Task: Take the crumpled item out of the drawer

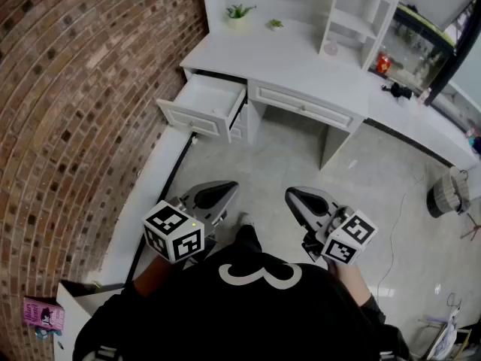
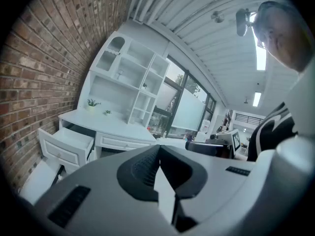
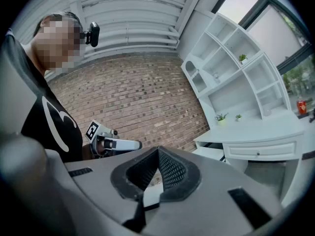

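Note:
The white desk stands against the far wall, with its left drawer pulled open. The drawer's inside looks plain white, and I cannot make out any crumpled item in it. Both grippers hang low near the person's body, well short of the desk. My left gripper is shut with nothing in it, as its own view shows, where the open drawer lies far off to the left. My right gripper is shut and empty too. Its view shows the left gripper beside it.
A brick wall runs along the left with a white ledge at its foot. Two small plants and a red item sit on the desk. A basket stands on the floor at right, a pink box at bottom left.

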{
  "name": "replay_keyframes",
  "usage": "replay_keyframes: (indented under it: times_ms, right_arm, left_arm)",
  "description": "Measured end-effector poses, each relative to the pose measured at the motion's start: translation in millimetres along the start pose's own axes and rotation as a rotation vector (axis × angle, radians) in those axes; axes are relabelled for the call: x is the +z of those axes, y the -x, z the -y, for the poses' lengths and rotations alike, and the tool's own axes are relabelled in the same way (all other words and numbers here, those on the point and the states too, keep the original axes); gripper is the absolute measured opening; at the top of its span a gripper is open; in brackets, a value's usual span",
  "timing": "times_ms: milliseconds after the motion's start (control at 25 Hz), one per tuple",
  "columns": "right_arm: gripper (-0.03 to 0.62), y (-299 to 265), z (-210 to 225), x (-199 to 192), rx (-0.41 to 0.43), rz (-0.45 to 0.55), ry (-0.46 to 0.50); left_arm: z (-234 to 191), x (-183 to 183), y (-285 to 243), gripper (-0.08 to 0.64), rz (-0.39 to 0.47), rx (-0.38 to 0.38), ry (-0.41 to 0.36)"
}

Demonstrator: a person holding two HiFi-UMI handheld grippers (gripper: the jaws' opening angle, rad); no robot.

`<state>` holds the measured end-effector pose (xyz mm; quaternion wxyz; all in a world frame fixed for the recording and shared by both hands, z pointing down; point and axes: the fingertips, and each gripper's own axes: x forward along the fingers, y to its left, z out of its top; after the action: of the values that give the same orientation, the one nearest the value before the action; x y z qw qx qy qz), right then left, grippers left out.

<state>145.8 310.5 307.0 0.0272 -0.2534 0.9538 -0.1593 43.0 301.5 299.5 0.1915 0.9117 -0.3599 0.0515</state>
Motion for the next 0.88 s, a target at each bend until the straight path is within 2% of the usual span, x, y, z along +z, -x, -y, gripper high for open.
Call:
replay_keyframes:
  times_ms: [560, 880]
  right_arm:
    - [0.011, -37, 23, -10, 0.0, -0.046, -0.036]
    - [0.011, -66, 49, -6, 0.022, -0.05, -0.051]
  left_arm:
    - [-43, -16, 1, 0.003, 0.002, 0.048, 0.09]
    - [-72, -4, -11, 0.003, 0.029, 0.052, 0.09]
